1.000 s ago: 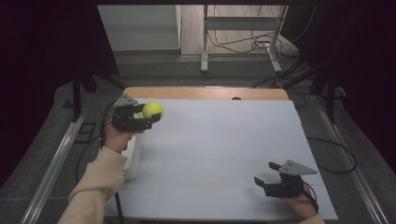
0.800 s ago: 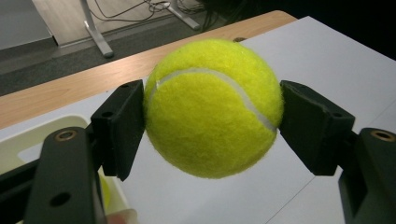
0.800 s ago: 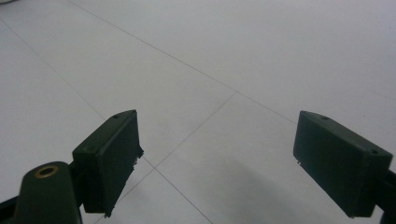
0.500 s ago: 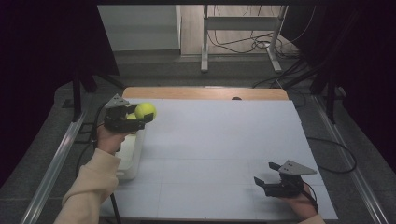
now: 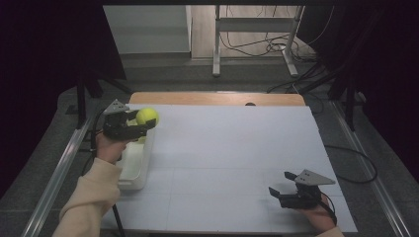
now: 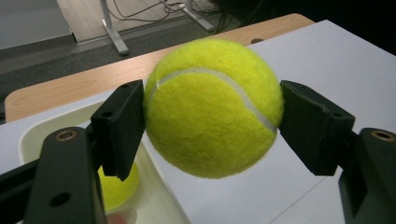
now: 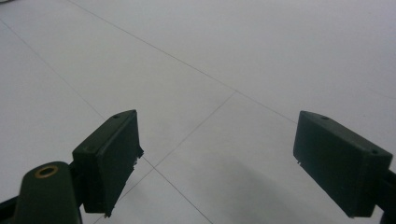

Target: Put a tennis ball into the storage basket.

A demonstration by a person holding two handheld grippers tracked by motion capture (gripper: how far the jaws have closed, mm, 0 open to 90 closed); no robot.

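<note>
In the high view, the tennis ball (image 5: 147,116) is held clamped by the left claw (image 5: 141,123) above the far end of the white bin (image 5: 133,168), presumably for dropping; the right claw (image 5: 277,190) is rested open and empty at 5 o'clock on the surface (image 5: 237,148). In the left gripper view, the ball is seen pinched between both pads, a second ball (image 6: 119,186) lying in the bin at 7 o'clock. In the right gripper view, wide-spread jaws are seen over bare surface.
</note>
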